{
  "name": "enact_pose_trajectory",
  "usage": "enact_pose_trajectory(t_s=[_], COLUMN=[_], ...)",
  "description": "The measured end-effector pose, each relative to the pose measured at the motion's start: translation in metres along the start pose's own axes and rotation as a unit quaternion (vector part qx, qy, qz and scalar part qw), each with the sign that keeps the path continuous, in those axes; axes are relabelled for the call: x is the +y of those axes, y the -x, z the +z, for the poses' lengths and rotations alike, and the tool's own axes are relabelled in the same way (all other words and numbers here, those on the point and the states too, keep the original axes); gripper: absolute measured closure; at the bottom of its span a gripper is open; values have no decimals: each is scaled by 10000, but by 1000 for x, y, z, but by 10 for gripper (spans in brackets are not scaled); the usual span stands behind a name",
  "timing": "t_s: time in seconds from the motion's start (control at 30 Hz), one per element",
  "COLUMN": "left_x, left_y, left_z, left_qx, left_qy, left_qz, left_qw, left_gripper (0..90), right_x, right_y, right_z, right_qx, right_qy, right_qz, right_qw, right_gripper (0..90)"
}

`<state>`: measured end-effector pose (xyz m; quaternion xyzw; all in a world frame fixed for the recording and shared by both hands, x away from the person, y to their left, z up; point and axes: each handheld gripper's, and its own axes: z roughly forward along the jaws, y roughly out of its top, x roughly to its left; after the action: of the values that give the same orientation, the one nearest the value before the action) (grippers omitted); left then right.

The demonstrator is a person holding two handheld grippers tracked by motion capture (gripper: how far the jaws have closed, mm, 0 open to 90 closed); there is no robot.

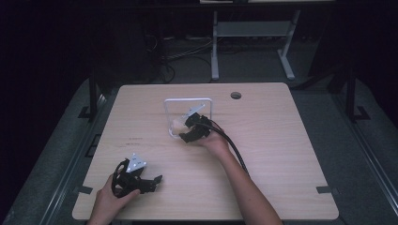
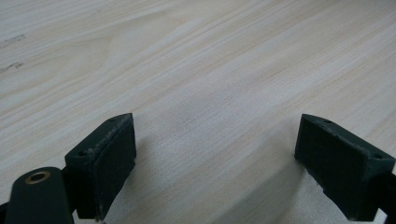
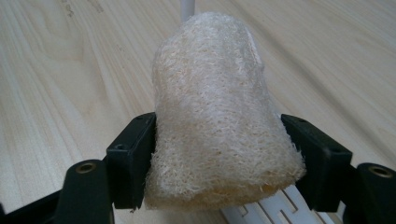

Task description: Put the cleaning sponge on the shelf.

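A person seated at the near edge of a pale wooden table (image 1: 263,154) works with a gripper in each hand, in a dim room. The right gripper (image 1: 184,128), reaching out to the middle of the table, holds a cream loofah (image 3: 219,116) squeezed between its two black jaws; the fibrous piece bulges up and out above them, its cut end facing the camera in the right gripper view. From the high view the loofah (image 1: 177,125) sits at the left tip of that gripper, inside the outline of a white wire rack (image 1: 187,100) that stands upright just beyond the table's centre. Whether the loofah touches the rack cannot be told. A white slotted base (image 3: 266,212) shows below the loofah in the right gripper view, and a white post (image 3: 187,7) rises behind it. A black cable (image 1: 234,147) trails from the right gripper back along the forearm.

The left gripper (image 1: 152,182) rests low over the near left part of the table, well apart from the rack, with a grey plate (image 1: 136,163) on top. Its jaws stand wide, with bare wood grain between them in the left gripper view.

A round grommet hole (image 1: 236,95) marks the table's far edge. Beyond, a white desk frame (image 1: 253,30) stands on the dark floor.
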<state>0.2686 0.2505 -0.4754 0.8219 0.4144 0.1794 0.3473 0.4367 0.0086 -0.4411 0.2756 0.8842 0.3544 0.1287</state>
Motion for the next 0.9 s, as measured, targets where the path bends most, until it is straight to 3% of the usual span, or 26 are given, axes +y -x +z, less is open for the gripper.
enact_pose_trajectory(t_s=[0.57, 0.9], left_x=[0, 0], left_y=[0, 0], left_z=[0, 0], left_qx=[0, 0], left_qy=[0, -3], left_qz=[0, 2], left_qw=[10000, 10000], left_gripper=[119, 119], right_x=[-3, 3], right_y=[3, 5], right_z=[7, -12], right_qx=[-37, -154], right_qy=[-109, 128], right_qz=[13, -10], right_qw=[9999, 9998], right_gripper=[254, 220])
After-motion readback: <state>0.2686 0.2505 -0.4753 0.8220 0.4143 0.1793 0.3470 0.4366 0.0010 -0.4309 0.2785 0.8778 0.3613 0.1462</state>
